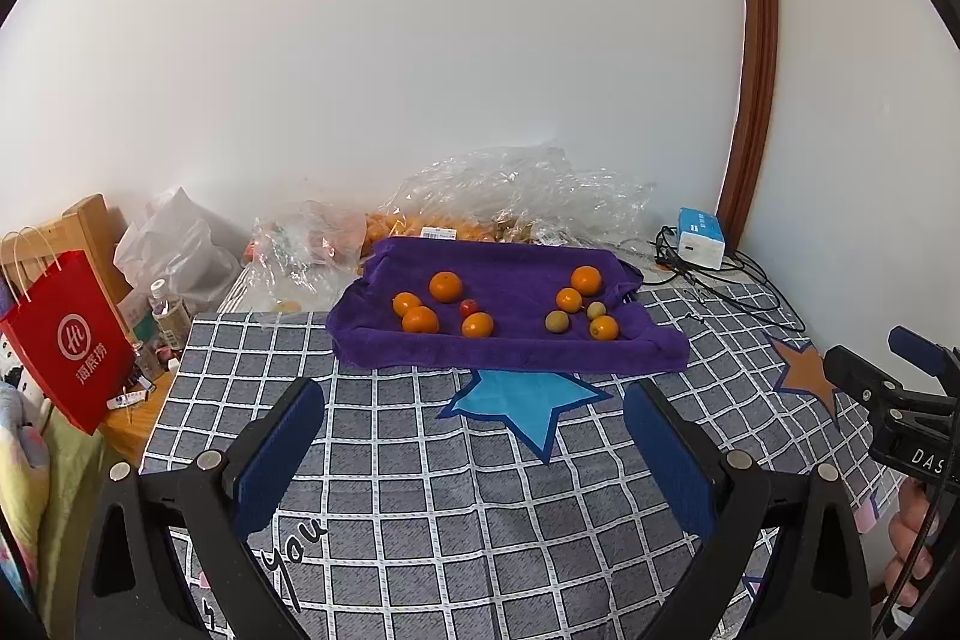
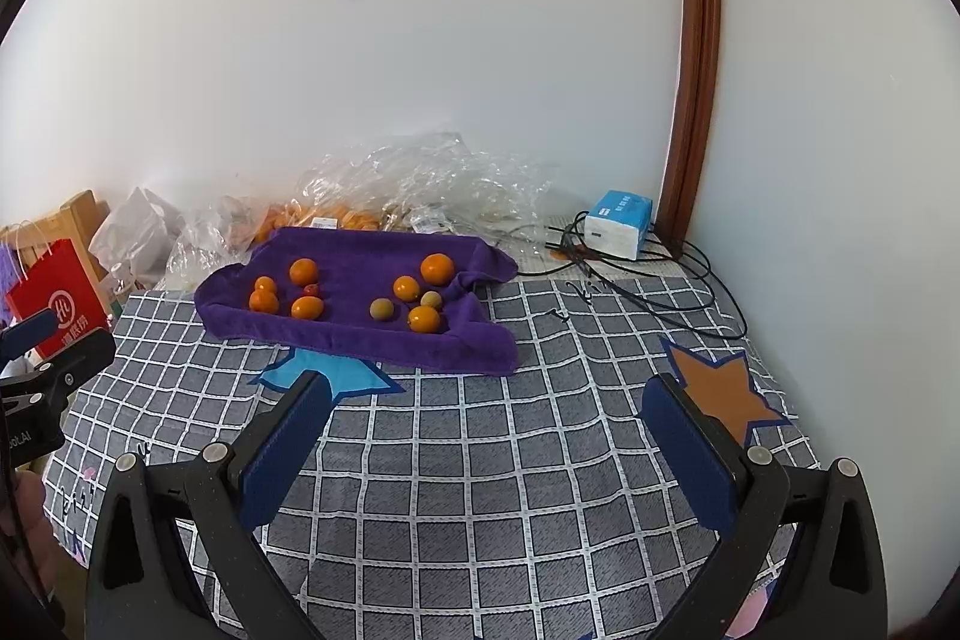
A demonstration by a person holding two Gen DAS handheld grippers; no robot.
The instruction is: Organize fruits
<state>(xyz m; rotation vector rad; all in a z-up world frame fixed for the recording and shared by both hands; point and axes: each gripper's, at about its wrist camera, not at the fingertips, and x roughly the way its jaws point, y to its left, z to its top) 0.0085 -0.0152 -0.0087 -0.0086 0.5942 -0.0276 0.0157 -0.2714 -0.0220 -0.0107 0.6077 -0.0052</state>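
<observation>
I'm holding both claws wide, empty | fruits (image 1: pixel 445 287) lying ahead on towel (image 1: pixel 510 346) | left claw (image 1: pixel 474 451) nearer left cluster, right claw (image 2: pixel 487 445) nearer right

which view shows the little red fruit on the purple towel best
The left wrist view: the red fruit sits in the open among the oranges on the purple towel, its whole outline visible. In the right wrist view it looks smaller and sits tight beside an orange.

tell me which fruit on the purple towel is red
The small red fruit in the left cluster, sitting among four oranges. It is the smallest piece there; every other fruit is orange or greenish.
</observation>
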